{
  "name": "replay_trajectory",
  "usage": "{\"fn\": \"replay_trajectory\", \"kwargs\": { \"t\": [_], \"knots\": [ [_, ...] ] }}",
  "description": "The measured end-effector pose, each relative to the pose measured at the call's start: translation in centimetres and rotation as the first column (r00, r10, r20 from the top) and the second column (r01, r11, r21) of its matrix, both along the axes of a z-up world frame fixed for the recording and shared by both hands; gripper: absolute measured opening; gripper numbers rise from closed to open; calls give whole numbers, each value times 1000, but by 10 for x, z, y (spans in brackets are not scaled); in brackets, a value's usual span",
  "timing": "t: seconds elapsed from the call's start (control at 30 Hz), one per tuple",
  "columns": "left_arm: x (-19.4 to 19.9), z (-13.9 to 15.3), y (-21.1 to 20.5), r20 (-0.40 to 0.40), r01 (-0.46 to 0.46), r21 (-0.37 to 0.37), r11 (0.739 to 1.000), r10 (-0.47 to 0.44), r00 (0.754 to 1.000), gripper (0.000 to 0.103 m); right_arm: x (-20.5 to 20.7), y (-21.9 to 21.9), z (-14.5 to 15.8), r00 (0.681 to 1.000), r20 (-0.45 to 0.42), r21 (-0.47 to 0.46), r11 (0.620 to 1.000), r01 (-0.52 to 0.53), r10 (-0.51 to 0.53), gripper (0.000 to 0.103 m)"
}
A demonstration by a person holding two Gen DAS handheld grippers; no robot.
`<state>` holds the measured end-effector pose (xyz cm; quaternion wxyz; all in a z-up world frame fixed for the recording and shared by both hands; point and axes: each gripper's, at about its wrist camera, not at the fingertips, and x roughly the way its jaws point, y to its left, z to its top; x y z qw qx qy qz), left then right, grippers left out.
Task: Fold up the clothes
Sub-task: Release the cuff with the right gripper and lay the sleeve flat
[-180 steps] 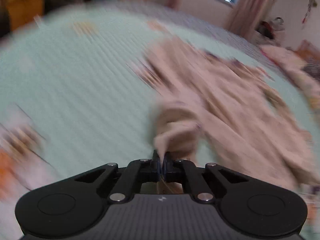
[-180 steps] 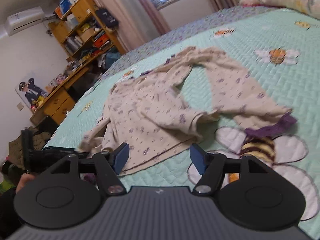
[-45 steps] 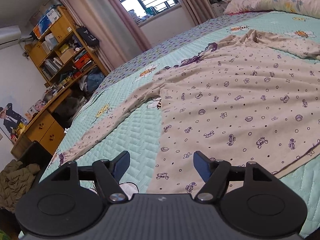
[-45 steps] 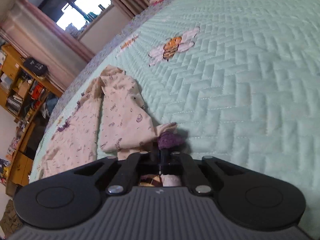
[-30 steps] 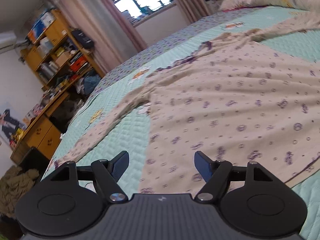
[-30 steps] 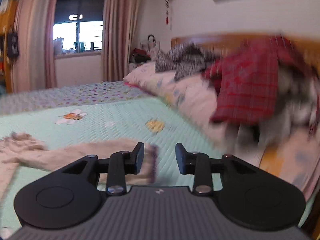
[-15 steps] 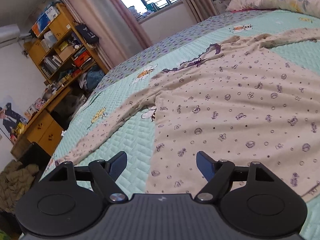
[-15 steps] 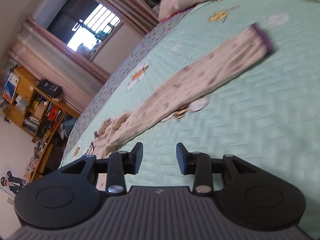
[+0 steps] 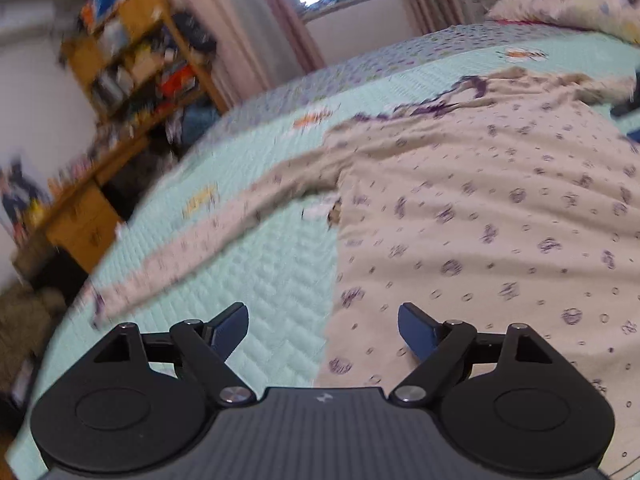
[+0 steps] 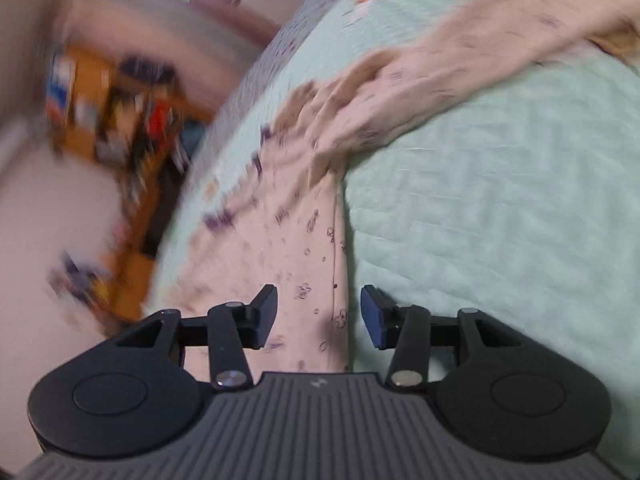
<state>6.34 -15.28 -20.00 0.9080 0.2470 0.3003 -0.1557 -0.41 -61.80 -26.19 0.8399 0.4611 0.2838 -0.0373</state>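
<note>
Mint quilted bed (image 9: 280,264), cream printed top (image 9: 480,208) spread flat; left tongs (image 9: 323,326), right tongs (image 10: 319,312) spread, hovering empty

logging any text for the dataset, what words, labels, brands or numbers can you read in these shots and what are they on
No readable words or numbers in either view.
Left gripper body: a small pale logo mark, a symbol, no letters.
Right gripper body: the same small mark.
Shirt: purple printed motifs, no lettering legible.
Shelf boxes and books: too blurred to read.
Wall poster: too blurred.
</note>
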Motion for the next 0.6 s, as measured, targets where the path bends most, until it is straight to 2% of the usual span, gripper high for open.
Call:
{"fn": "replay_trajectory", "kwargs": {
  "t": [0.07,0.13,0.17,0.37,0.4,0.47,0.5,0.53,0.6],
  "knots": [
    [2,-2,7,-25,-12,-29,1000,11,1000,84,12,1,-1,1000,6,-14,1000,4,-4,46],
    [-1,-6,7,-27,-10,-39,999,9,1000,84,16,-2,0,999,-33,-49,999,-10,9,1],
    [-3,-7,6,-28,-6,-48,999,5,1000,84,13,-4,1,999,-52,-75,997,-14,11,2],
    [-19,-8,11,-25,35,-87,996,-37,999,84,-50,-22,17,997,5,-158,984,81,-82,2],
    [-20,-9,13,-37,37,-92,995,-41,998,84,-55,-22,22,995,14,-173,980,102,-101,4],
    [-21,-11,20,-69,38,-104,994,-45,997,84,-58,-23,28,990,15,-174,974,144,-143,24],
    [-22,-12,23,-86,38,-110,993,-47,995,85,-58,-22,31,989,9,-157,977,147,-147,47],
    [-22,-13,26,-102,38,-116,993,-50,994,85,-58,-20,35,990,9,-141,980,142,-142,54],
    [-23,-14,32,-135,37,-127,991,-55,989,85,-64,-8,42,994,16,-129,986,110,-108,54]
  ]
}}
